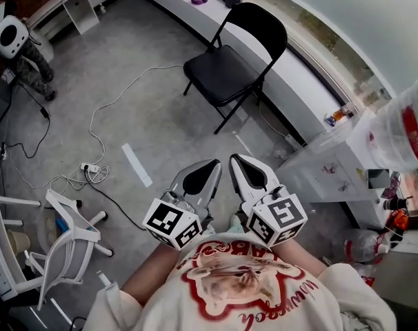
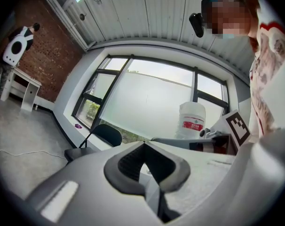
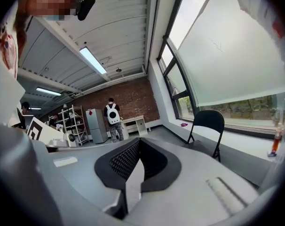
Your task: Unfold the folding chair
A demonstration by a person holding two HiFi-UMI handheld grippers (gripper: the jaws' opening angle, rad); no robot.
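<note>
Head view: black folding chair (image 1: 233, 64) stands unfolded on floor. Left gripper (image 1: 207, 168) and right gripper (image 1: 241, 164) well apart from chair, jaws closed together, empty.

My head view looks steeply down from above; both gripper views face outward along their jaws; all share the folding chair (image 1: 226, 64).

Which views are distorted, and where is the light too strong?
Both gripper views: fisheye bending, dark corners. Left gripper view: the window is washed out white. Head view: even light, the folding chair sharp.
</note>
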